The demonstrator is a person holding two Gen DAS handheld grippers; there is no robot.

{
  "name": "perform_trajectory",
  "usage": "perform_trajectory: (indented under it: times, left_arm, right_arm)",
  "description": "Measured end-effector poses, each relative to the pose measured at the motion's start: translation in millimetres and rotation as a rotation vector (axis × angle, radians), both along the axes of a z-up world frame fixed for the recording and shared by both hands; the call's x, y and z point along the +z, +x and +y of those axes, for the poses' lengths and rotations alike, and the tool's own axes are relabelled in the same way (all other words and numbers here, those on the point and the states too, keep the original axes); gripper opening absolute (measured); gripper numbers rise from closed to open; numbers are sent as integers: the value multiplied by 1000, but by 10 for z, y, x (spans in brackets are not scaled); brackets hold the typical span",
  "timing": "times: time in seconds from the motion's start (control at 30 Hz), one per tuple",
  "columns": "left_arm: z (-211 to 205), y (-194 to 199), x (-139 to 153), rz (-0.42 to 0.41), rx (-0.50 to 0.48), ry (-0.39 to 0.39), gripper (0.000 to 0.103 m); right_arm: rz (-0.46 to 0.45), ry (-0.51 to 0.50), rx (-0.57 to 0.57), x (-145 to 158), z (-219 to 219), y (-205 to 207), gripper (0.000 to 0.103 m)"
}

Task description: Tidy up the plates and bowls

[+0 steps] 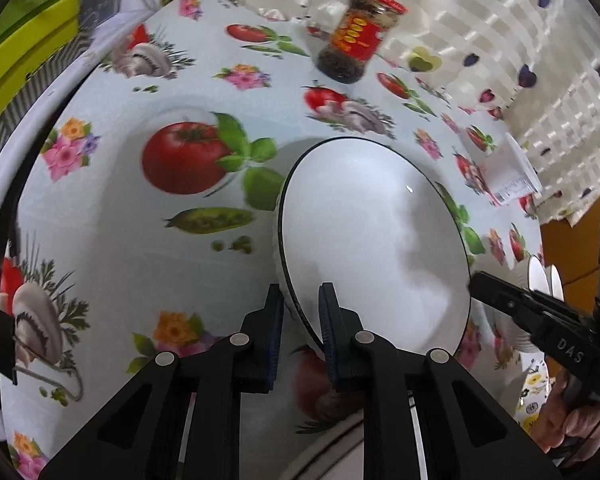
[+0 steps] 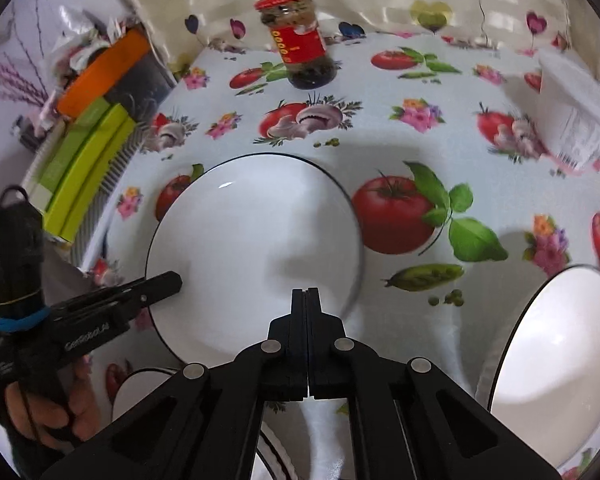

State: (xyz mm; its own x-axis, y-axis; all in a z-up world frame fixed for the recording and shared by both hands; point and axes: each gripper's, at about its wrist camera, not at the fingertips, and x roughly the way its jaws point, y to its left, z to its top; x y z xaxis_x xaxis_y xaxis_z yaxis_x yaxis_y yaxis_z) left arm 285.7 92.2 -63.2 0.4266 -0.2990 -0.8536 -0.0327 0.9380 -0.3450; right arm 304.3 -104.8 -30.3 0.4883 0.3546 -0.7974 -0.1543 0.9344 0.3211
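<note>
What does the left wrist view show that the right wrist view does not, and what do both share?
Only the left wrist view shows the left gripper with its jaws astride the rim of the plate. Only the right wrist view shows the right gripper's jaws pressed together over that plate, and an orange lid. Both share the plate, the red-lidded jar and the printed tablecloth.

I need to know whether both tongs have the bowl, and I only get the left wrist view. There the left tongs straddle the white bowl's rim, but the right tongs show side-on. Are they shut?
Observer: Yes. In the right wrist view the right tongs are fully shut, pads together, tips over the inside of the white bowl. I cannot tell whether they pinch its rim.
Operator: Anything close on that side?
Observer: A second white bowl sits further right in that view, apart from the first, with tablecloth between them.
</note>
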Motion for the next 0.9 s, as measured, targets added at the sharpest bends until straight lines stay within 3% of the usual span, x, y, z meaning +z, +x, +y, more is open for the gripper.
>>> perform_trajectory:
  times: [0.17,0.27,0.43,0.53,0.9]
  left_arm:
    - [-13,21,-108,18,-5,-5,17]
    - [22,13,-87,1,4,2,16]
    - [51,28,-84,0,8,11,15]
    - [58,35,-89,0,6,11,15]
    - [27,92,7,-11,1,47,14]
  right_arm:
    - [-15,-20,-70,0,-62,12,4]
    - [-20,-68,-110,-55,-166,18,12]
    - [50,-12,-106,-207,-205,92,16]
    - [60,6,-109,-255,-212,120,11]
    - [31,-9,-102,-187,-213,158,10]
